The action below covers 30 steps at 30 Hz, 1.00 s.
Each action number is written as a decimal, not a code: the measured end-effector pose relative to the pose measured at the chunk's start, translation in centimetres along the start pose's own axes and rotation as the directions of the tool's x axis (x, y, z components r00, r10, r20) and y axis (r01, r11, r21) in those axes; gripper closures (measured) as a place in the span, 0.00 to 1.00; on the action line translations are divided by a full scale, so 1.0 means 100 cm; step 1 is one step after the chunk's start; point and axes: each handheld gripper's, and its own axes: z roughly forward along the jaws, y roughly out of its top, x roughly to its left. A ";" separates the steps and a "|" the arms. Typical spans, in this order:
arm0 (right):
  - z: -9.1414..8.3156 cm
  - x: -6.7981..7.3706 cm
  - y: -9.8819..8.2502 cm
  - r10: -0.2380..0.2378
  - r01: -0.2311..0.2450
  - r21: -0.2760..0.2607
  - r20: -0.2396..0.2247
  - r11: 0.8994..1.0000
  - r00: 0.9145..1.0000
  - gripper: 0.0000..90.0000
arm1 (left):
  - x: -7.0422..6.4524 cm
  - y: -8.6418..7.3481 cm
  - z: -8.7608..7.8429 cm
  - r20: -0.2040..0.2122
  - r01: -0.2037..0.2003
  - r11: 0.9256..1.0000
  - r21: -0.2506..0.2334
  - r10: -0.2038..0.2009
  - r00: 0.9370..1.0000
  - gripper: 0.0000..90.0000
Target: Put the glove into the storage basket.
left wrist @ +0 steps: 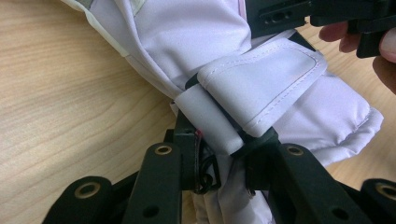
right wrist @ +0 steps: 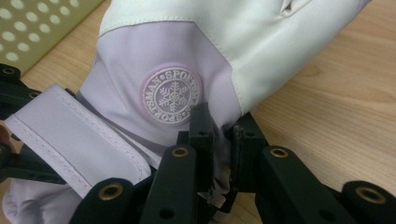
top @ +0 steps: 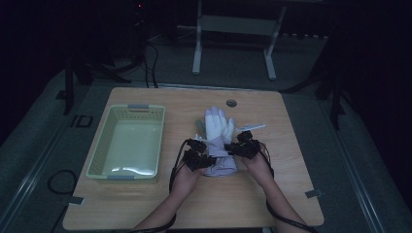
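Tools (top: 198, 156) (top: 241, 147) (both clamped) astride glove (top: 218, 127)

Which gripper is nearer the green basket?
Left. The left gripper grips the glove cuff on the side facing the green basket; the right gripper grips the cuff's far side, the glove between it and the basket.

lilac-white glove (right wrist: 154, 51), snowflake badge (right wrist: 171, 95), seemingly pale-green basket (top: 108, 127)

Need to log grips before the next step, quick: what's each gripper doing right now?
Left gripper: shut on the glove, pinching its wrist strap.
Right gripper: shut on the glove's cuff fabric, just below the round snowflake badge.
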 end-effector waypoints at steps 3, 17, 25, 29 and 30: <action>-0.007 0.004 0.004 -0.007 0.007 -0.017 0.003 1.000 1.000 0.90 | -0.002 0.004 -0.007 0.000 -0.011 1.000 -0.002 0.011 1.000 0.81; -0.034 0.020 0.024 -0.004 0.003 -0.086 -0.012 0.996 1.000 0.90 | -0.011 0.024 -0.046 -0.017 -0.090 0.996 0.001 0.090 0.996 0.81; -0.043 0.033 0.037 -0.017 0.015 -0.114 -0.014 0.993 1.000 0.90 | -0.011 0.032 -0.069 -0.026 -0.113 0.994 -0.004 0.112 0.993 0.81; -0.046 0.042 0.046 -0.026 0.023 -0.130 -0.018 0.991 0.999 0.90 | -0.008 0.036 -0.082 -0.034 -0.121 0.993 -0.004 0.121 0.992 0.81; -0.047 0.044 0.048 -0.029 0.026 -0.133 -0.019 0.991 0.999 0.90 | -0.007 0.037 -0.086 -0.035 -0.118 0.993 -0.006 0.117 0.992 0.81</action>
